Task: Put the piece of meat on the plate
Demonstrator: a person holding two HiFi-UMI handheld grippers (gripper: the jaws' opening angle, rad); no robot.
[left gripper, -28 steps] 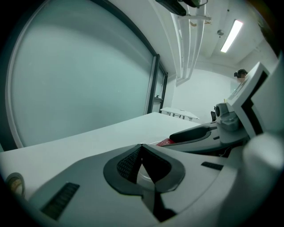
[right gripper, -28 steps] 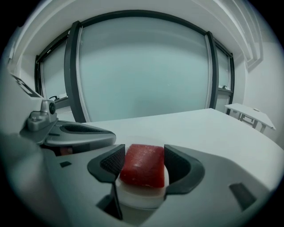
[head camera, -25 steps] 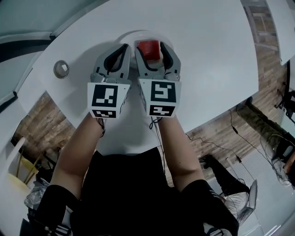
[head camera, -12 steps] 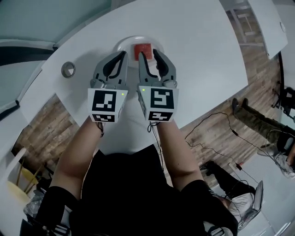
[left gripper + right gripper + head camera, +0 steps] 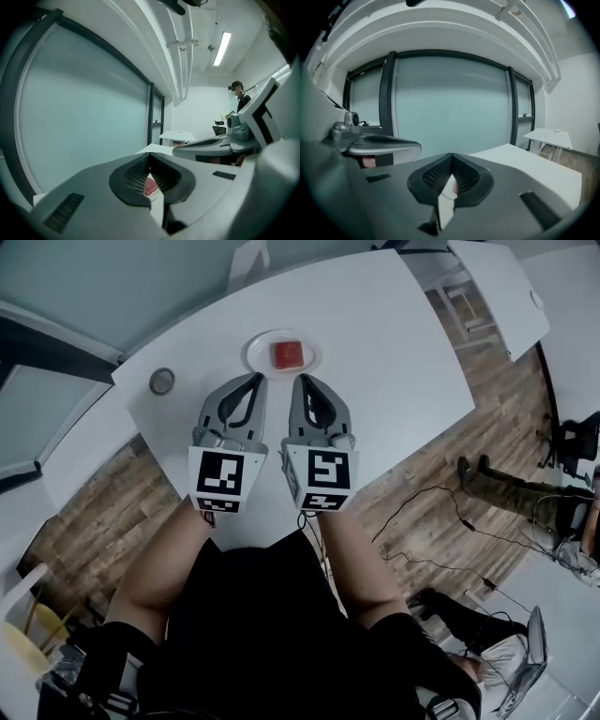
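Meat (image 5: 287, 353), a single red piece cut square and flat on top, lies in the middle of the plate (image 5: 253, 355). The plate is one round, smooth white dish with a shallow rim, close to the far edge of the table (image 5: 403, 343). The table top is plain matte white with rounded corners.

One grey tape roll (image 5: 161, 381), a small ring with an open centre, sits near the table's left corner, well apart from the plate.

Two grippers hang side by side over the middle of the table, both of grey moulded plastic with curved, looped fingers and a black-and-white marker cube at the back. The left gripper (image 5: 260, 378) has its jaws drawn together at the tips, with nothing between them. The right gripper (image 5: 301, 381) is likewise closed tip to tip and empty.

Both sets of tips point toward the plate and stop just short of its near rim, so the meat lies beyond them, untouched. In the left gripper view the ribbed black pads (image 5: 136, 174) frame a narrow slit, through which a sliver of the red piece shows farther off. The right gripper view shows the same dark ribbed pads (image 5: 433, 176) and a thinner red sliver.
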